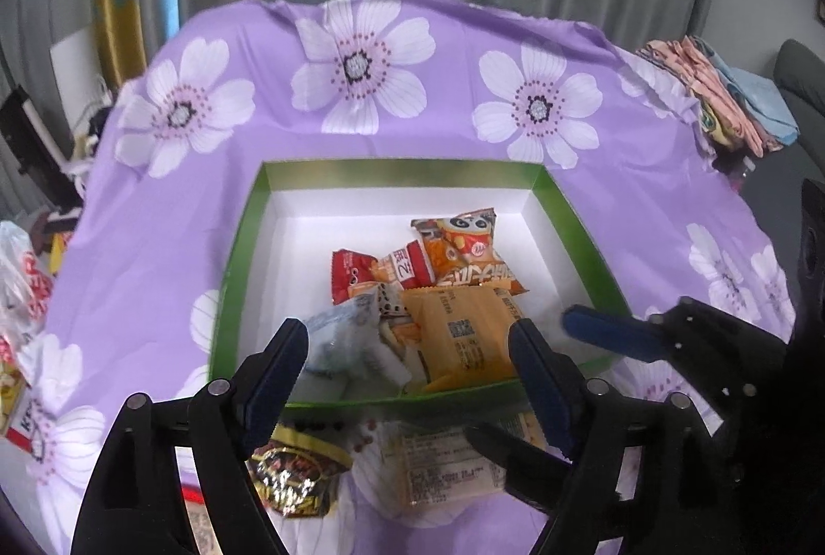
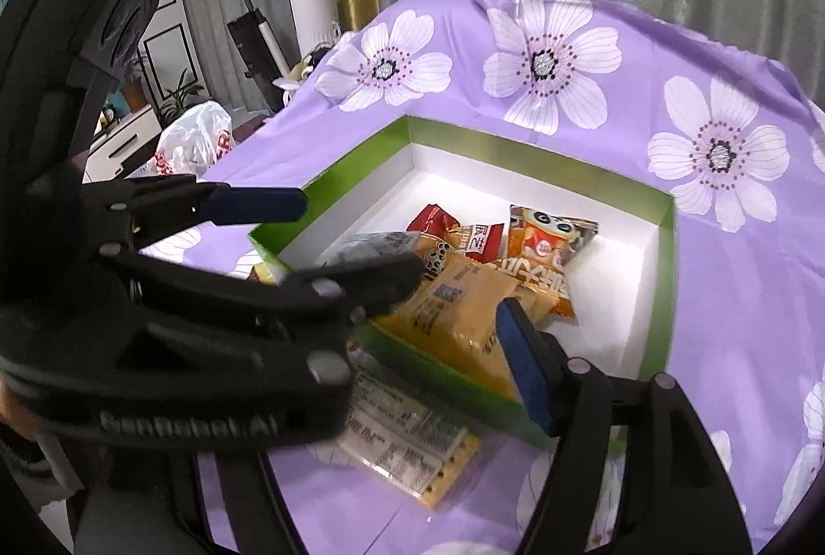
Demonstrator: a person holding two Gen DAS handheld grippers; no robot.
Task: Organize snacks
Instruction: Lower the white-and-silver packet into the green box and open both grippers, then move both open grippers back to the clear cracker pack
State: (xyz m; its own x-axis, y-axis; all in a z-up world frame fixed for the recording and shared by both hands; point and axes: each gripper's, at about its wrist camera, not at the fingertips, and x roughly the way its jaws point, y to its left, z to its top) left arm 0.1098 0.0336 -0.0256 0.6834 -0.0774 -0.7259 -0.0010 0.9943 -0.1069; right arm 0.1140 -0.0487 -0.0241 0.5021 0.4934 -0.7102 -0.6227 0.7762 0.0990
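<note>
On a table draped in purple cloth (image 1: 443, 127) printed with white flowers: shallow green-rimmed cardboard box (image 1: 572, 215) with white floor, partly filled. Inside, heaped toward the near wall: flat yellow-orange wrapped packet (image 1: 464, 333), orange pouch with cartoon face (image 1: 472, 240), small red sachets (image 1: 356, 271), and a grey-blue packet (image 1: 340, 328). Outside, just beside the near wall, not yet boxed: pale flat cracker pack with printed label (image 2: 407, 441) and crinkled gold-and-black foil packet (image 1: 294, 472). Left gripper (image 1: 407, 374) above the near rim, jaws wide, nothing held. Right gripper (image 2: 459, 302) over the same corner, jaws likewise wide and empty. Probably past halfway; the two outer packets apparently left to stow.
</note>
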